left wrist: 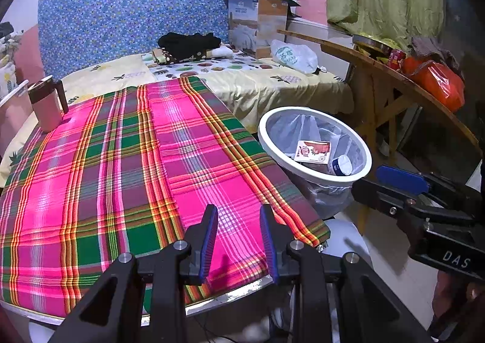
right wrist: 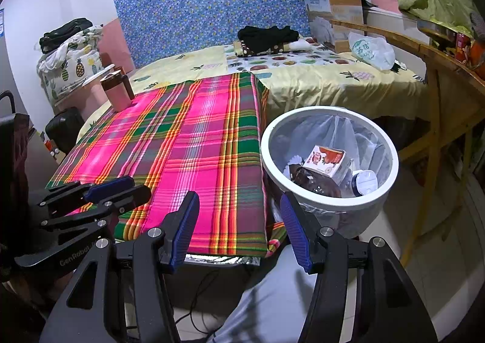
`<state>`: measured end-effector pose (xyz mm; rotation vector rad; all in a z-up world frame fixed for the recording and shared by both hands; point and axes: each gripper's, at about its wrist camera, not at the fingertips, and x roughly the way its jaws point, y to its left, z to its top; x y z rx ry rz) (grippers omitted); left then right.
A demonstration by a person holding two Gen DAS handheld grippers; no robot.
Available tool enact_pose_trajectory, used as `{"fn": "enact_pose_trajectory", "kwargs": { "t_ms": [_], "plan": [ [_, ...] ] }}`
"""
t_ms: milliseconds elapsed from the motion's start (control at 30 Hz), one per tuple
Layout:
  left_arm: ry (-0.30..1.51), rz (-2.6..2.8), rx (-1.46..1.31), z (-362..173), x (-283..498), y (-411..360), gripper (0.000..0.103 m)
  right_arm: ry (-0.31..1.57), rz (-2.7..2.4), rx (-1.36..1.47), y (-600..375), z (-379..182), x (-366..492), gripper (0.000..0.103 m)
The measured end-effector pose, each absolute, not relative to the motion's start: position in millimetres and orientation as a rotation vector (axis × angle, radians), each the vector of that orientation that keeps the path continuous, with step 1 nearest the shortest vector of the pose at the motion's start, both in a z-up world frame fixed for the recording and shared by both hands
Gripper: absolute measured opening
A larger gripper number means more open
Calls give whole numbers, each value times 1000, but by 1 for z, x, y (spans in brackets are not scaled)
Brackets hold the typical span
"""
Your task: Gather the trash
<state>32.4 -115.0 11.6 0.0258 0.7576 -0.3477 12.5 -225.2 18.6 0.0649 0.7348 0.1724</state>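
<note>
A white trash bin (left wrist: 315, 174) (right wrist: 329, 194) with a clear liner stands at the right edge of the table with the pink plaid cloth (left wrist: 136, 167) (right wrist: 197, 161). Inside lie a small carton (left wrist: 313, 151) (right wrist: 327, 159), a brown bottle (right wrist: 315, 182) and a white-capped container (left wrist: 342, 164) (right wrist: 365, 182). My left gripper (left wrist: 239, 212) is open and empty over the cloth's near edge. My right gripper (right wrist: 239, 200) is open and empty, between the table edge and the bin. Each gripper shows in the other's view, the right one (left wrist: 400, 180) and the left one (right wrist: 109, 185).
A pink mug with a brown lid (left wrist: 47, 103) (right wrist: 116, 92) stands at the table's far left. Behind is a bed (left wrist: 242, 79) with black clothes, a cardboard box (left wrist: 257, 24) and a plastic bag (left wrist: 292, 55). A wooden table (left wrist: 394, 79) with an orange bag is at right.
</note>
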Motion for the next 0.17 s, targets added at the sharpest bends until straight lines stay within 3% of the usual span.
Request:
{"fn": "enact_pose_trajectory", "kwargs": {
  "t_ms": [167],
  "plan": [
    [756, -339, 26, 11, 33, -114, 29, 736, 173, 65, -224, 18, 12, 57]
  ]
}}
